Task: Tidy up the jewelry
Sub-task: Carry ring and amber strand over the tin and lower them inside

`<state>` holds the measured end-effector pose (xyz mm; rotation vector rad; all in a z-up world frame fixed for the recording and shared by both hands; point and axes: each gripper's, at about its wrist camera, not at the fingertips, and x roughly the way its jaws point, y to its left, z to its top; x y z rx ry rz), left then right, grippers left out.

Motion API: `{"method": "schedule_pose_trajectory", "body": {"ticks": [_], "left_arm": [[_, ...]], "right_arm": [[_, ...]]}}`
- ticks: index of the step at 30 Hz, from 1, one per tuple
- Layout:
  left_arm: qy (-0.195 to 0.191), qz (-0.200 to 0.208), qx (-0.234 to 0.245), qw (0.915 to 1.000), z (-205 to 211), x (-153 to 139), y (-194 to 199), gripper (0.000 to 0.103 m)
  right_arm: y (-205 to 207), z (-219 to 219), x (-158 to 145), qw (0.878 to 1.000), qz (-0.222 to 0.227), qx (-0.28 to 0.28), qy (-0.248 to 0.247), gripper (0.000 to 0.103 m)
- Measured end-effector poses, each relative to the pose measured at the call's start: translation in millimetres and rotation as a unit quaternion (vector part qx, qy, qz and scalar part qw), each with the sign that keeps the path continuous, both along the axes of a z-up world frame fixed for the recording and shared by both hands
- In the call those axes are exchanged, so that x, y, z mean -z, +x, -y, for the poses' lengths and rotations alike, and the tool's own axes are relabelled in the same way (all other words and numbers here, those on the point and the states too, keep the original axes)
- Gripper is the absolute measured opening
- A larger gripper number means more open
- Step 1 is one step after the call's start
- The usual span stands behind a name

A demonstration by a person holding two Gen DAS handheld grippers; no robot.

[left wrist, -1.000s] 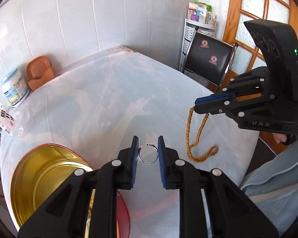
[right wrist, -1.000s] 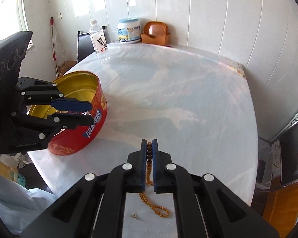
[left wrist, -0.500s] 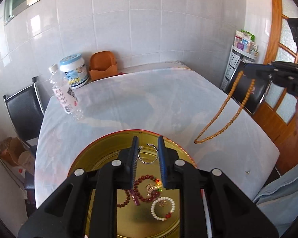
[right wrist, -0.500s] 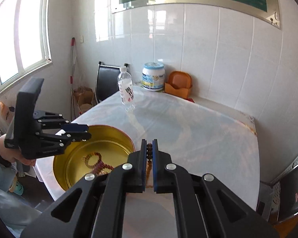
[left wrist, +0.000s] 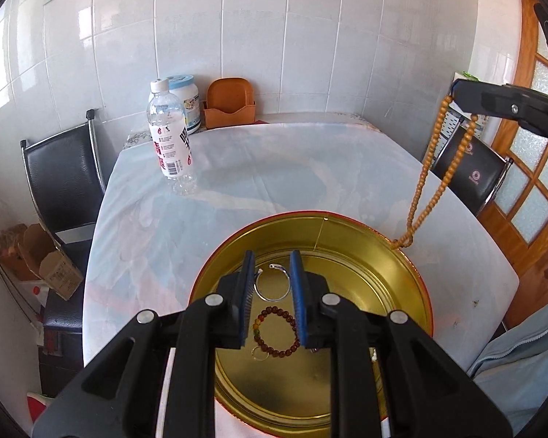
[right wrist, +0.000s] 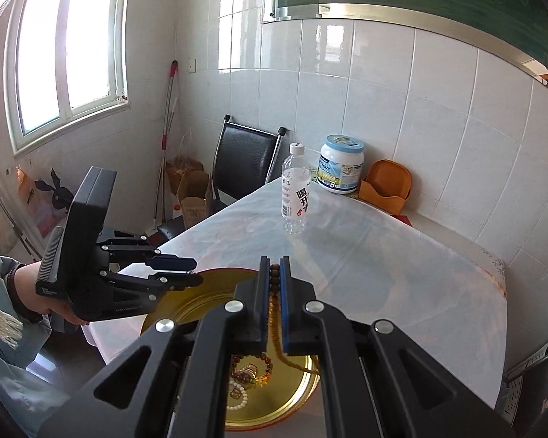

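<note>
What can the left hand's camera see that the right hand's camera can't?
Only the left wrist view shows the thin silver ring held between the left gripper and the wooden door. Only the right wrist view shows the window and the white bead bracelet. Both show the gold tin, the water bottle, and the long bead necklace pinched in the shut right gripper.

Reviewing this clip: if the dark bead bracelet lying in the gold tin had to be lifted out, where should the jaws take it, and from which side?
Pinch one arc of the dark bead bracelet from straight above, with one jaw inside the loop and one outside. It lies flat on the floor of the gold tin, whose raised wall probably blocks any sideways approach.
</note>
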<state>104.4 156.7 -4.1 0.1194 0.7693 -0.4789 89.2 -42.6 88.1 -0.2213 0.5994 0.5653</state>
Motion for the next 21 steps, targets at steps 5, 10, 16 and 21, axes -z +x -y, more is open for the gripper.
{"method": "schedule_pose_trajectory", "body": {"ticks": [5, 10, 16, 21], "left_arm": [[-0.003, -0.009, 0.014, 0.9999, -13, 9, 7, 0.02], [-0.011, -0.02, 0.034, 0.9992, -19, 19, 15, 0.02], [0.022, -0.06, 0.077, 0.9949, -3, 49, 22, 0.02], [0.042, -0.113, 0.13, 0.9842, 19, 79, 15, 0.02]], "right_arm": [[6, -21, -3, 1.0, -0.002, 0.0, 0.007, 0.006], [11, -36, 13, 1.0, -0.011, 0.009, -0.022, 0.006], [26, -30, 78, 0.992, -0.098, 0.05, -0.055, 0.006], [23, -31, 133, 0.974, -0.19, 0.051, -0.11, 0.006]]}}
